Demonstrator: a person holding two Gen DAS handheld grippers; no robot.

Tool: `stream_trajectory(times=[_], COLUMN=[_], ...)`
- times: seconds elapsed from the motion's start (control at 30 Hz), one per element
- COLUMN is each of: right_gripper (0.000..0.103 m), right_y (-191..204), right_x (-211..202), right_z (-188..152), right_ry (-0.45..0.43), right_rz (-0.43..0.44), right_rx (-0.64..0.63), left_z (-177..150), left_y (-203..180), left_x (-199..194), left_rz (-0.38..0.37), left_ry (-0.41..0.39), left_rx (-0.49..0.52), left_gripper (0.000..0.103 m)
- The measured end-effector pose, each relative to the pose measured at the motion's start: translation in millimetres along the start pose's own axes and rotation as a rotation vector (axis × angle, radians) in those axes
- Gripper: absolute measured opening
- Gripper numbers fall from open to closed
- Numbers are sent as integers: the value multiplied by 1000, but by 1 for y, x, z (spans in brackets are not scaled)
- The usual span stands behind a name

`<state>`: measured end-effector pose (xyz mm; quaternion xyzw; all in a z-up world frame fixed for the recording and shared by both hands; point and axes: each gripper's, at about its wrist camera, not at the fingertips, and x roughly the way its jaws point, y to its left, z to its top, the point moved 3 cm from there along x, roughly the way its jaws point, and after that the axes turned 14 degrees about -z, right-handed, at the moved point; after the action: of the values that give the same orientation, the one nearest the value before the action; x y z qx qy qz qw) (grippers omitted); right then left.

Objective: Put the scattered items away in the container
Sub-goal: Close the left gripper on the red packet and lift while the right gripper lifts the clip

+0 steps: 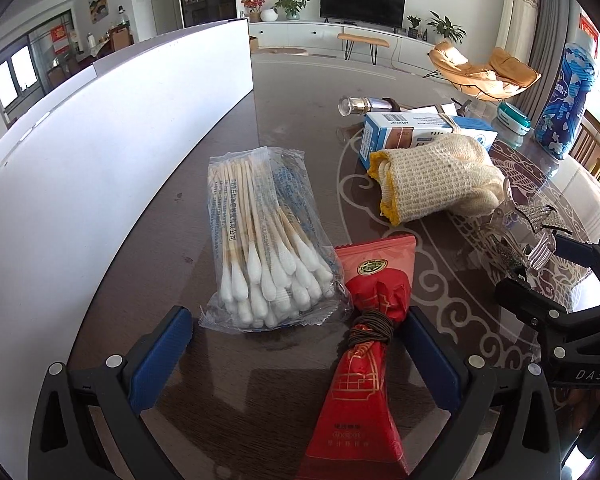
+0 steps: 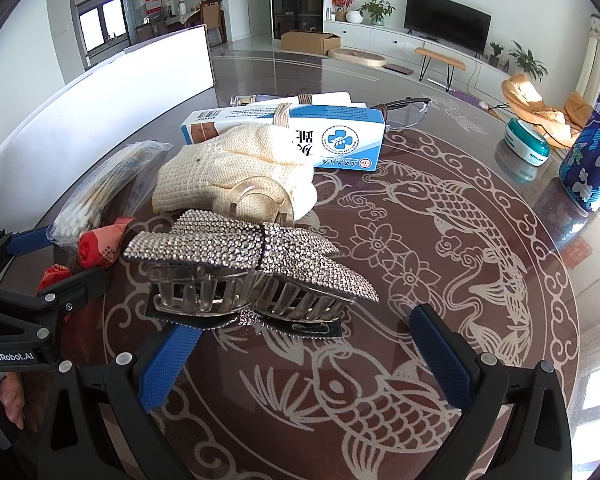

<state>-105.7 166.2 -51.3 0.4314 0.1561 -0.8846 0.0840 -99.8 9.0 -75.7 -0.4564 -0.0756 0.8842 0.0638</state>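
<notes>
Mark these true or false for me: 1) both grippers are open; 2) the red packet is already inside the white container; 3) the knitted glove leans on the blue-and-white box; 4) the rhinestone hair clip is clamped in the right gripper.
1) True. The left gripper and right gripper both stand open.
2) False. The red packet lies on the table between the left gripper's fingers; the white container stands beside it.
3) True. The knitted glove rests against the blue-and-white box.
4) False. The rhinestone hair clip sits on the table ahead of the open fingers.
</notes>
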Motion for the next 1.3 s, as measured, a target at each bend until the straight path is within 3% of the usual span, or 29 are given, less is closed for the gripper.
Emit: stream_trajectory(times=[0.3,0.57,0.63,0.7,0.77,0.87,1.03,1.17,1.23,1.3], right_gripper=[103,103,103,103,103,103,103,102,83,81], right_y=[0,0,0,-1,-3,-3,7,11,5,-3], right_x=[0,0,0,0,-1,-8,-17,1,3,2], right_z=[0,0,0,0,0,0,14,25,25,19], right_ry=[0,0,0,-1,-7,-36,-120,-66,-56,-52], right_rz=[0,0,0,4,26,107,97,140,139,129], right_rx=[0,0,0,3,17,34,8,25,58,75], left_z=[-12,0,-1,-3,-7,-20,-40,-44,-44,-42], left_y=[6,-5,-8,-11,-10,4,9,10,13,13], left_x=[-13,-2,-6,-13,-20,-33,-47,-51,-56,-63], left_rz=[-96,-106,-127,-146,-172,-215,-256,-227,-219,-221], left_ry=[24,55,27,0,19,19,-5,9,7,-6], left_rx=[123,149,177,201,195,130,110,136,153,182], left_gripper=[103,103,83,33,8,7,7,9,9,10])
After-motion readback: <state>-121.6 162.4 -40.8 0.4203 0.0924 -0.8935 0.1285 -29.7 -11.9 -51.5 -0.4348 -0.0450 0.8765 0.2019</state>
